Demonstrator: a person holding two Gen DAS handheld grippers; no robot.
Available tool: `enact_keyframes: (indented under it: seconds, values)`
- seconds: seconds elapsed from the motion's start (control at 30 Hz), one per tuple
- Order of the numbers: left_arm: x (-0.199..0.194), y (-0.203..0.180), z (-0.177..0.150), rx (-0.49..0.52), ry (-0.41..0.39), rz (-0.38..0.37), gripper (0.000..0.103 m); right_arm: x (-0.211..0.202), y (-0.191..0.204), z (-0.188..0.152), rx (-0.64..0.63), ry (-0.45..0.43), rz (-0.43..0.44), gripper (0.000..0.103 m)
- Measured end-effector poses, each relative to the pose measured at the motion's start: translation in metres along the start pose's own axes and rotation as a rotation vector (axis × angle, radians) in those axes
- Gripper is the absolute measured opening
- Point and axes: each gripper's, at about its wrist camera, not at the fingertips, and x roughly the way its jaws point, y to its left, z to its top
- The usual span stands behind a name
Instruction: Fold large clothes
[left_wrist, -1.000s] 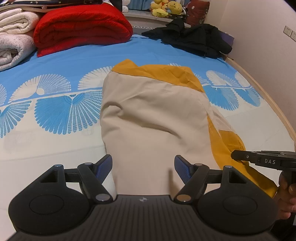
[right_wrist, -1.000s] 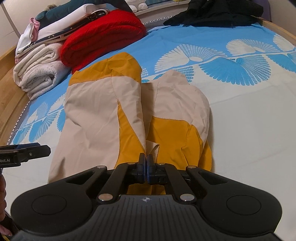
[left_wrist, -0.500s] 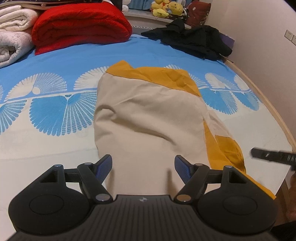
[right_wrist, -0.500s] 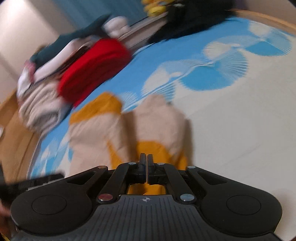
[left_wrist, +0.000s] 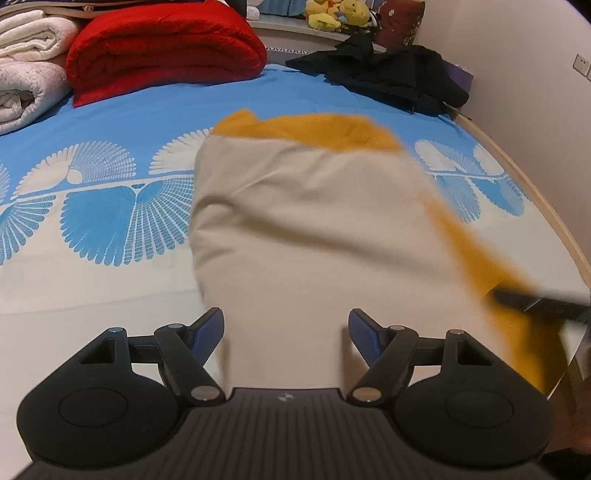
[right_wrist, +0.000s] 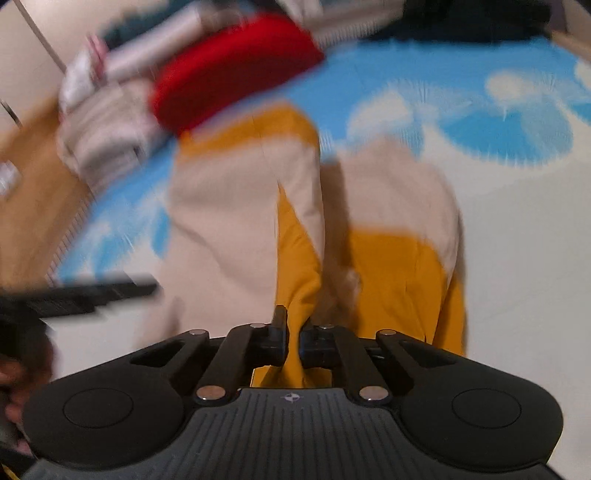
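Note:
A large beige and mustard-yellow garment (left_wrist: 314, 229) lies partly folded on the bed, and it also shows in the right wrist view (right_wrist: 251, 206). My left gripper (left_wrist: 286, 328) is open and empty, hovering over the garment's near beige edge. My right gripper (right_wrist: 291, 332) is shut on a mustard-yellow fold of the garment (right_wrist: 295, 295) at its near end. The right gripper also shows blurred at the right edge of the left wrist view (left_wrist: 539, 301). The left gripper shows blurred at the left of the right wrist view (right_wrist: 92, 291).
The bed (left_wrist: 110, 206) has a blue and white fan-patterned sheet. A folded red blanket (left_wrist: 162, 48) and white blankets (left_wrist: 26, 74) lie at the back left. Black clothes (left_wrist: 388, 74) lie at the back right near the wall. The bed's wooden edge (left_wrist: 535, 192) runs along the right.
My right gripper has moved fast, with a yellow fold now pinched between its fingers and pulled up. The right view is blurred by motion. My left gripper has shifted slightly closer over the garment.

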Motion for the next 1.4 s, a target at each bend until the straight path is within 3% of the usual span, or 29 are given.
enact_keyframes:
  seconds: [0.07, 0.13, 0.23, 0.3, 0.5, 0.57, 0.63, 0.67, 0.73, 0.8, 0.87, 0.9, 0.93, 1.0, 1.07, 1.2, 1.27, 1.33, 1.37, 1.4]
  values:
    - [0.001, -0.002, 0.001, -0.002, -0.001, -0.008, 0.079, -0.030, -0.009, 0.004, 0.029, -0.105, -0.013, 0.004]
    - [0.003, -0.005, 0.002, 0.002, 0.000, -0.015, 0.080, -0.048, -0.027, 0.004, 0.061, -0.137, -0.107, 0.004]
    - [0.010, -0.009, 0.004, -0.012, 0.006, -0.034, 0.084, -0.037, -0.065, -0.003, 0.111, 0.004, -0.293, 0.003]
    - [0.017, -0.008, 0.006, -0.051, 0.013, -0.063, 0.086, -0.020, -0.084, -0.009, 0.143, 0.106, -0.367, 0.004]
    - [0.069, 0.014, -0.003, -0.304, 0.112, -0.166, 0.097, 0.012, -0.094, -0.018, 0.098, 0.194, -0.417, 0.006]
    - [0.089, 0.024, -0.012, -0.397, 0.134, -0.230, 0.103, 0.022, -0.097, -0.014, 0.120, 0.198, -0.428, 0.011]
    - [0.109, 0.032, -0.021, -0.476, 0.160, -0.293, 0.103, 0.029, -0.107, -0.008, 0.169, 0.191, -0.426, 0.028]
    - [0.118, 0.034, -0.024, -0.512, 0.172, -0.318, 0.103, 0.029, -0.113, -0.008, 0.197, 0.187, -0.424, 0.032]
    - [0.133, 0.033, -0.029, -0.543, 0.155, -0.400, 0.103, 0.036, -0.124, -0.005, 0.240, 0.184, -0.427, 0.050]
    - [0.144, 0.029, -0.028, -0.543, 0.152, -0.426, 0.101, 0.042, -0.136, -0.004, 0.290, 0.185, -0.418, 0.057]
    - [0.142, 0.026, -0.026, -0.508, 0.104, -0.421, 0.085, 0.046, -0.139, -0.002, 0.309, 0.174, -0.403, 0.059]
    - [0.138, 0.025, -0.023, -0.481, 0.091, -0.410, 0.065, 0.047, -0.138, 0.000, 0.307, 0.168, -0.393, 0.053]
    - [0.133, 0.026, -0.018, -0.456, 0.080, -0.403, 0.046, 0.048, -0.137, 0.001, 0.318, 0.163, -0.362, 0.032]
    - [0.115, 0.029, -0.003, -0.423, 0.028, -0.430, 0.035, 0.050, -0.134, 0.006, 0.349, 0.135, -0.336, 0.017]
    - [0.088, 0.030, 0.020, -0.320, -0.062, -0.384, 0.034, 0.056, -0.123, 0.013, 0.351, 0.102, -0.297, 0.011]
    - [0.051, 0.068, 0.053, -0.252, -0.194, -0.314, 0.037, 0.070, -0.085, 0.038, 0.313, -0.027, -0.191, 0.007]
    - [0.039, 0.096, 0.063, -0.242, -0.226, -0.234, 0.050, 0.083, -0.060, 0.050, 0.285, -0.080, -0.127, 0.007]
    - [0.030, 0.116, 0.067, -0.217, -0.258, -0.062, 0.081, 0.102, -0.036, 0.056, 0.236, -0.103, -0.114, 0.007]
    - [0.023, 0.124, 0.063, -0.191, -0.288, 0.045, 0.082, 0.113, -0.027, 0.058, 0.208, -0.104, -0.133, 0.007]
    - [0.019, 0.131, 0.059, -0.178, -0.290, 0.099, 0.082, 0.124, -0.022, 0.059, 0.196, -0.095, -0.157, 0.007]
